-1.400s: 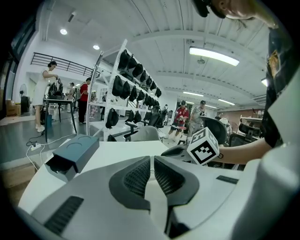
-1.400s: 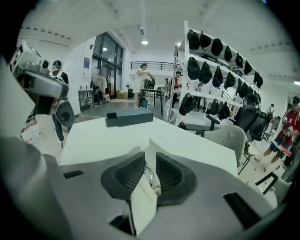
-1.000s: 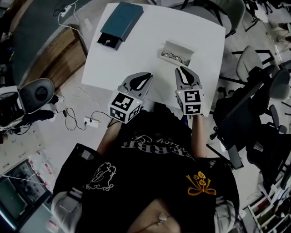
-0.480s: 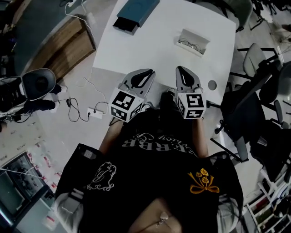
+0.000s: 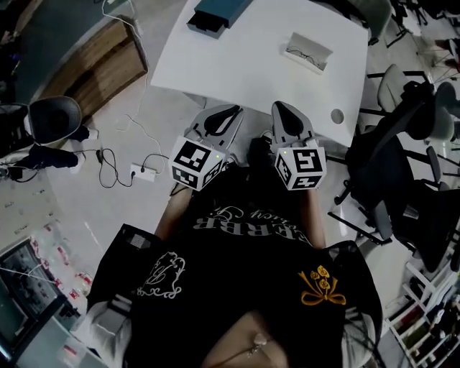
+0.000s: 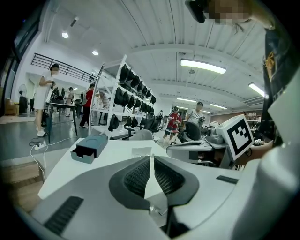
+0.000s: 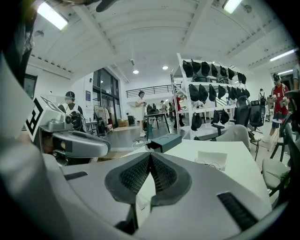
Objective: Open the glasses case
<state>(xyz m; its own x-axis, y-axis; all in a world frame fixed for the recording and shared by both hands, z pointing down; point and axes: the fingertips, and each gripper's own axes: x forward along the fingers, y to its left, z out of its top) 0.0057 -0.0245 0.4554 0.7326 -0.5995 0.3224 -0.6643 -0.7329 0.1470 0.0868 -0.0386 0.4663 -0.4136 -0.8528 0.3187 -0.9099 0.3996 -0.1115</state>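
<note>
The teal glasses case [image 5: 215, 13] lies at the far left of the white table [image 5: 237, 68], its dark drawer end showing; it also appears in the left gripper view [image 6: 89, 147] and the right gripper view [image 7: 164, 141]. A white tray with a pair of glasses [image 5: 309, 52] sits at the table's far right. Both grippers hover side by side near the table's front edge, well short of the case. My left gripper [image 5: 236, 109] is shut and empty. My right gripper [image 5: 276, 105] has just been closing and is shut with nothing between its pads.
A round hole [image 5: 336, 115] marks the table's near right corner. Office chairs [image 5: 402, 93] crowd the right side. A power strip and cables [image 5: 141, 172] lie on the floor at left, beside a wooden bench [image 5: 108, 65]. Shelves and people stand far behind the table.
Both grippers have drawn back from the table toward the body, so the case and the tray now sit farther off, at the top of the head view.
</note>
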